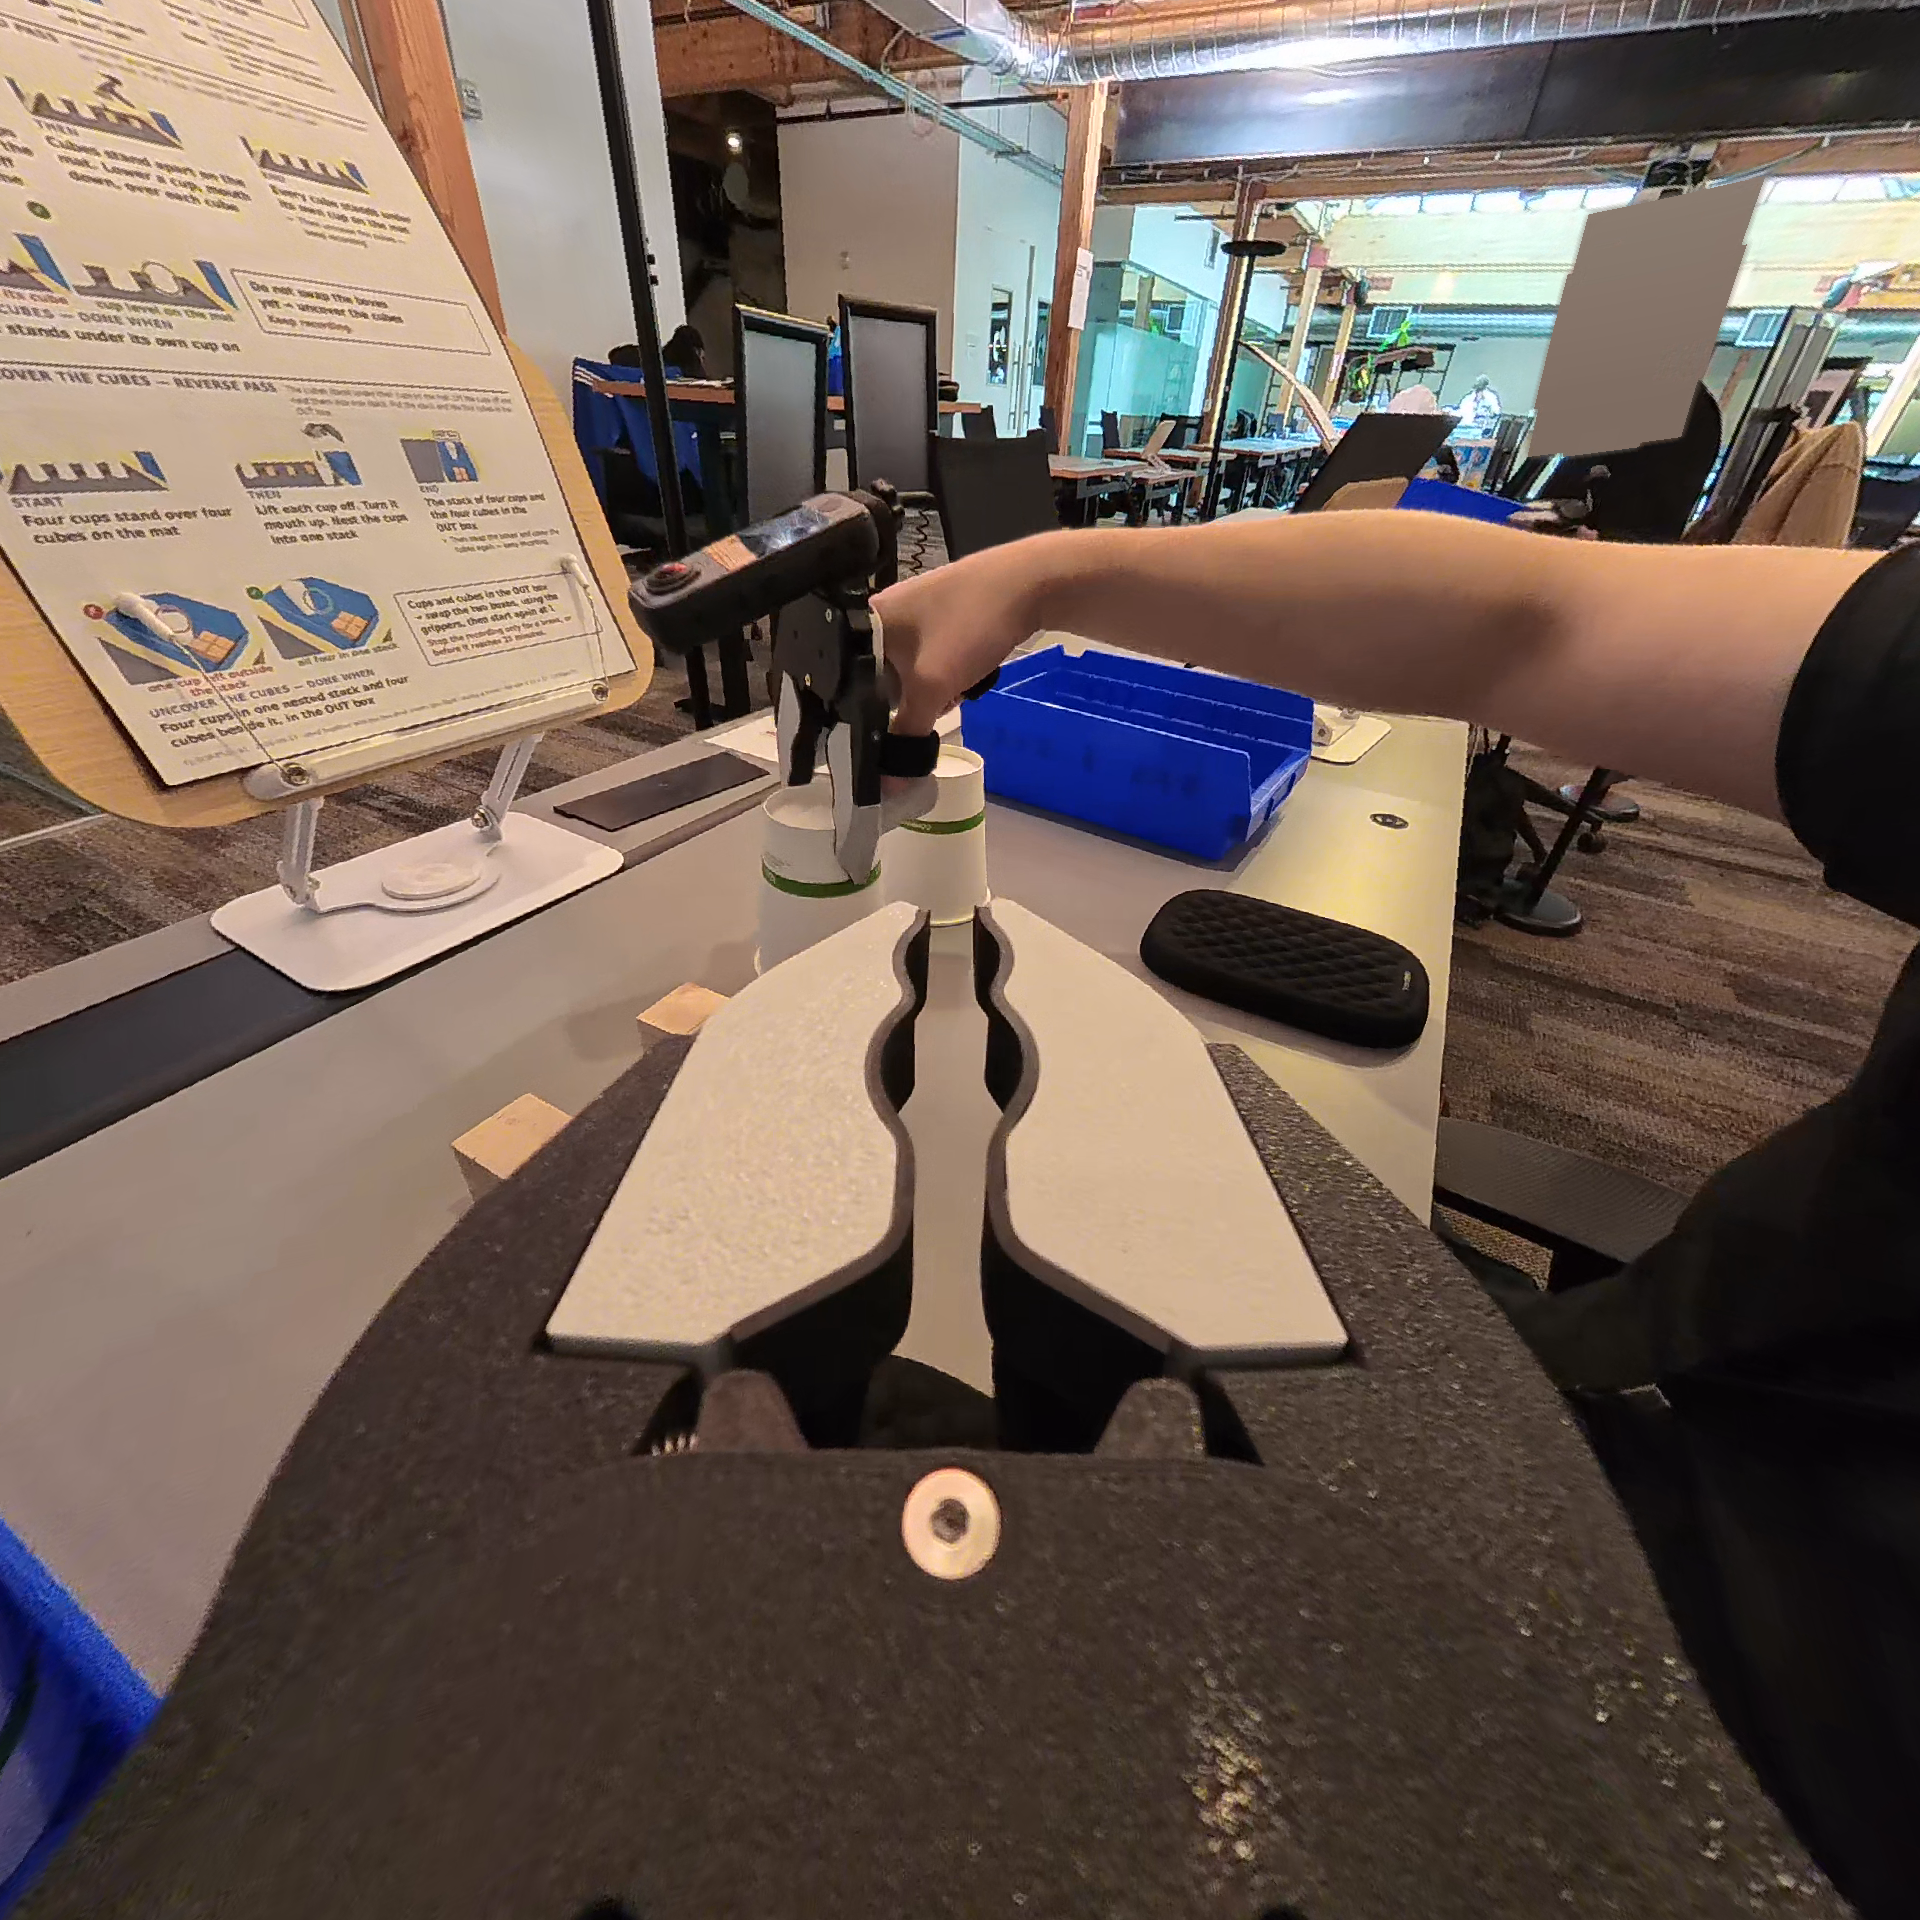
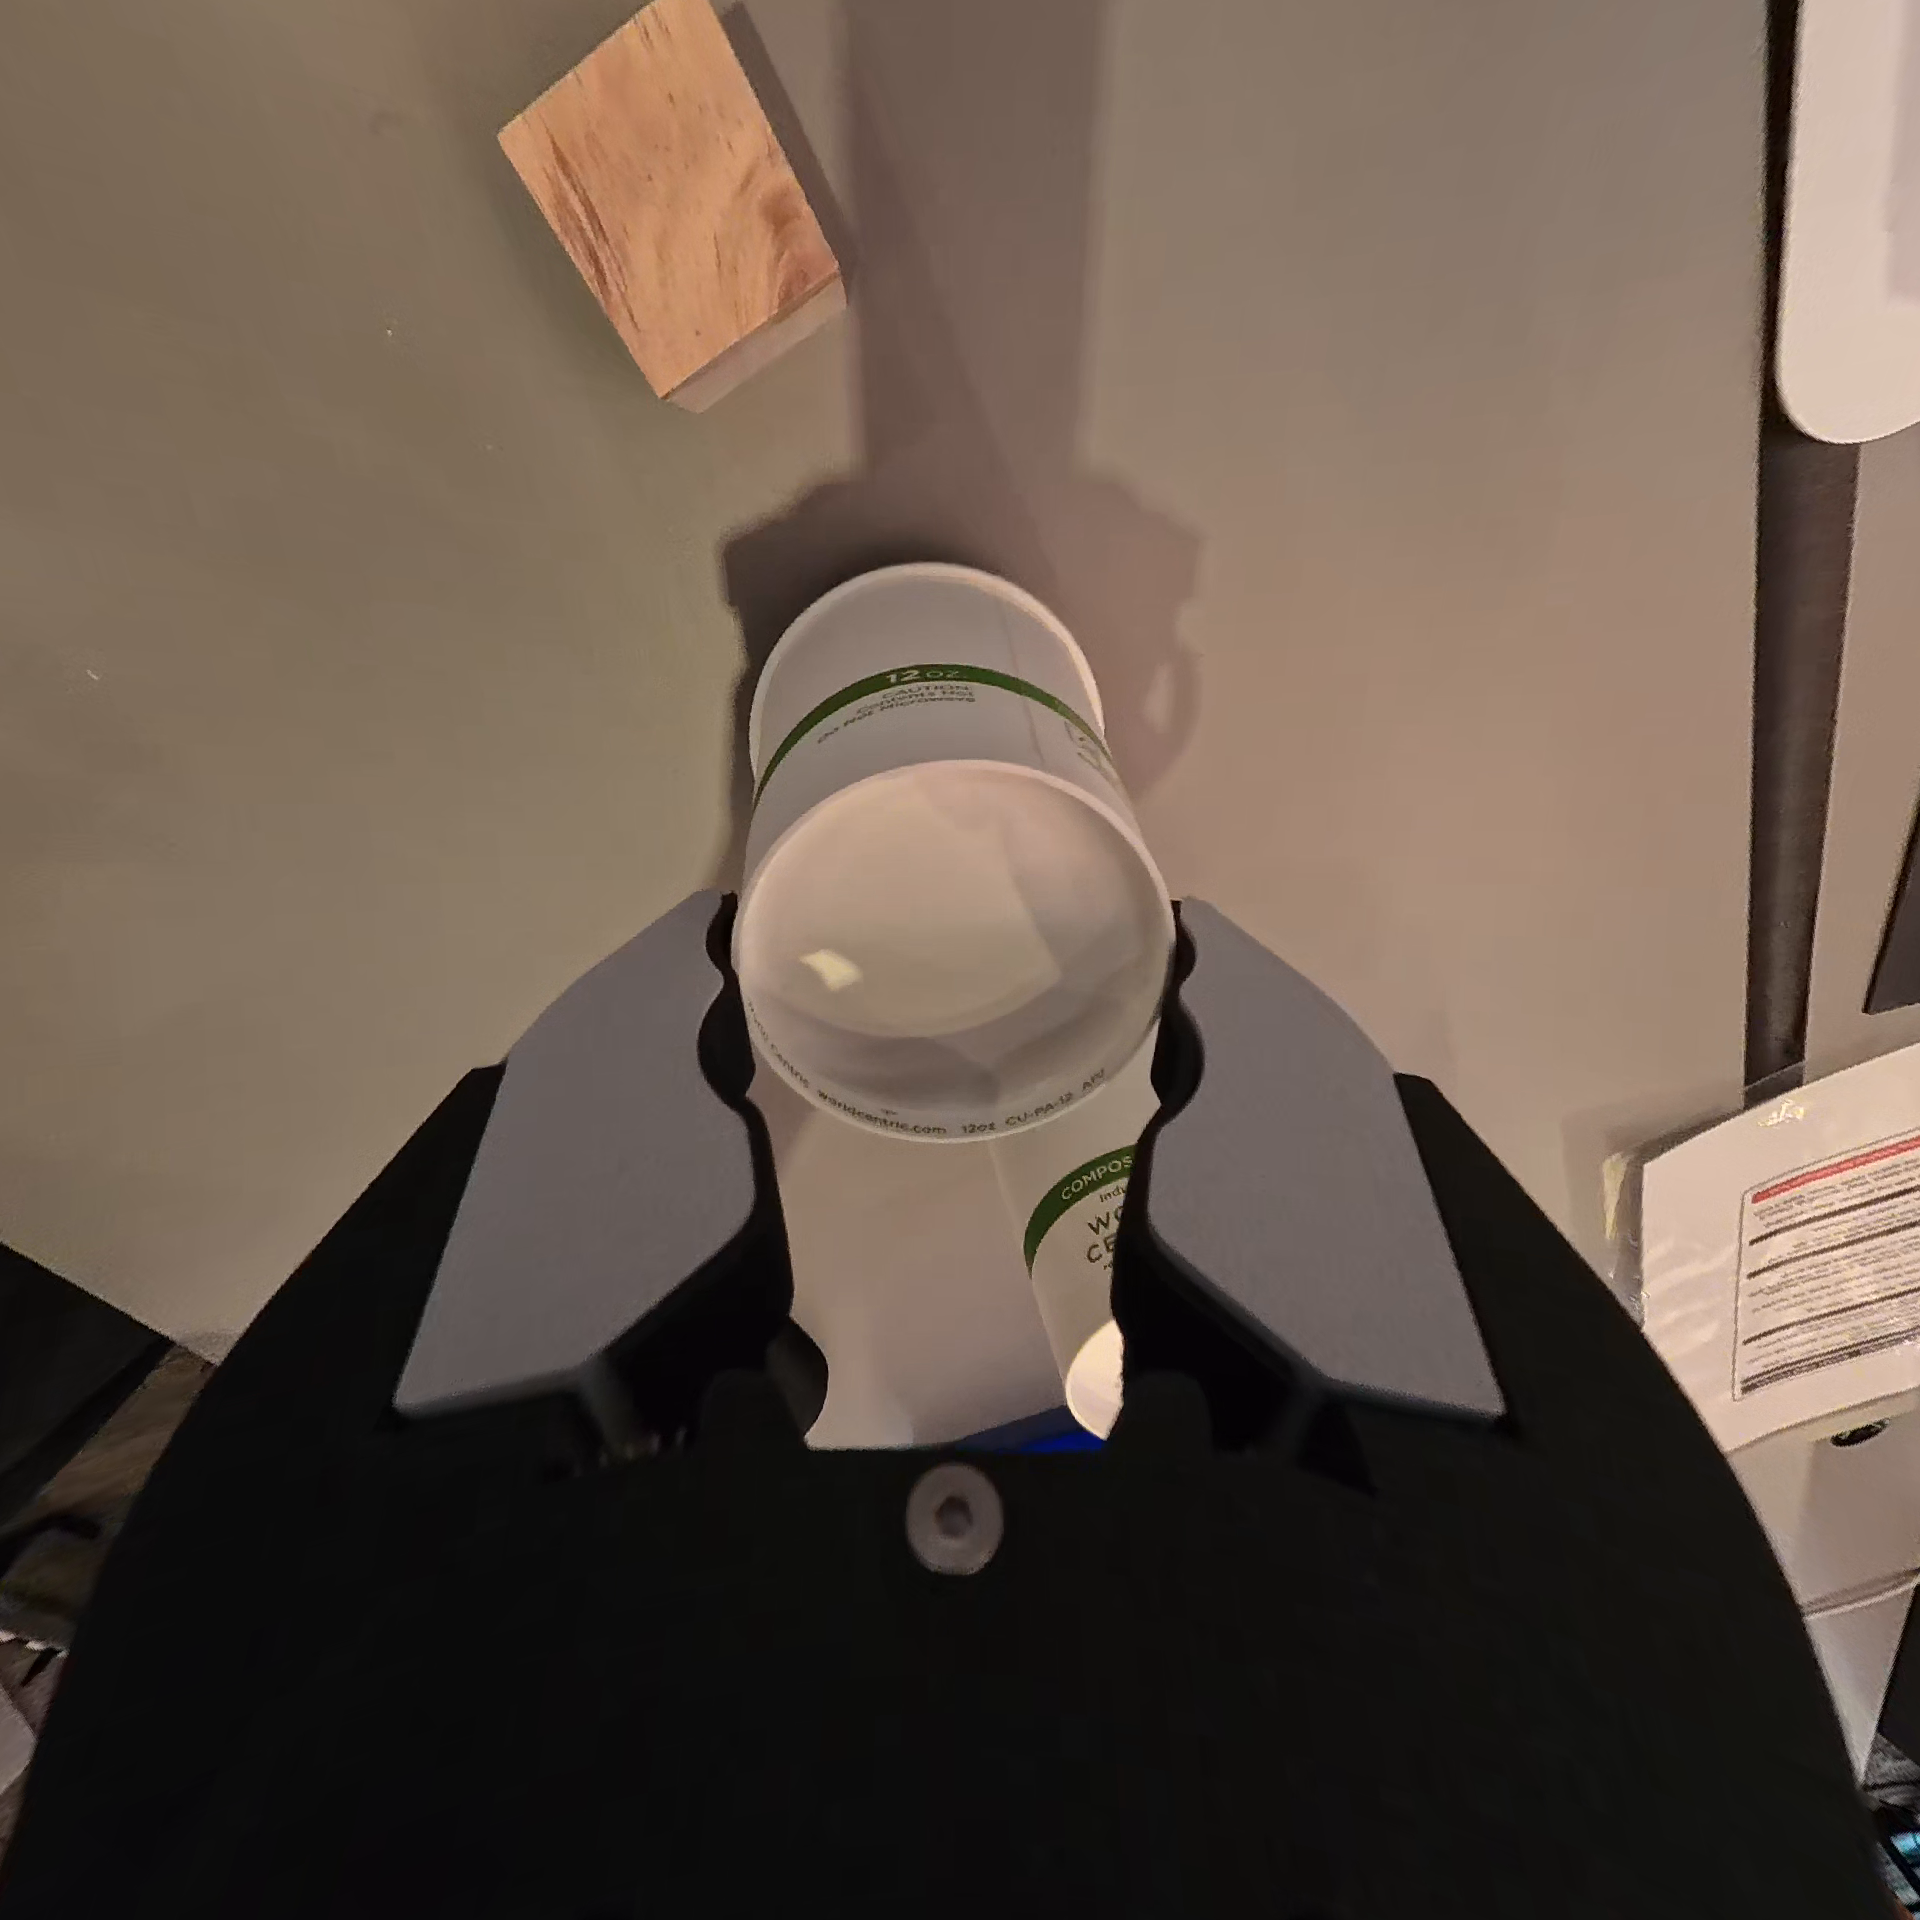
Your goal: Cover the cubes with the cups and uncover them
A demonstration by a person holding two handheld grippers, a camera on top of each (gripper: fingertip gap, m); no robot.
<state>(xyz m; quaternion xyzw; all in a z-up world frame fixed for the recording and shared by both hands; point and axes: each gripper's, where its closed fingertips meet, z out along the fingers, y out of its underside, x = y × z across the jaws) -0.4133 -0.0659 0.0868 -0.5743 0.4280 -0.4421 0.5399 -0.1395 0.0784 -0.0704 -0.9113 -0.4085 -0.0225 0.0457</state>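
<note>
We hold the right gripper (image 2: 954,1023) pointing straight down over the tabletop (image 2: 312,727), jaws closed on the base end of an inverted white paper cup (image 2: 951,935), one finger on each side of its wall. The cup's long axis runs vertical, mouth down, in line with the fingers. Whether the mouth already sits on the table or hangs just above it, we cannot tell. A second inverted cup (image 2: 925,686) stands touching or just beside it on the far side in the right wrist view. The nearest bare wooden cube (image 2: 670,203) lies well apart from the held cup, off toward the top left of that view, so we judge the coming move turns on that offset: lift, shift over the cube, lower with the axis kept upright. In the left wrist view, the left gripper (image 1: 948,920) hangs free with jaws nearly closed on nothing, a thin gap showing. Two cubes (image 1: 681,1008) (image 1: 509,1138) sit close by its left finger, nearer the table's front edge than the cups. The right gripper is the one at the cups. A blue bin (image 1: 1143,748) rests toward the far right corner, apart from all this.
</note>
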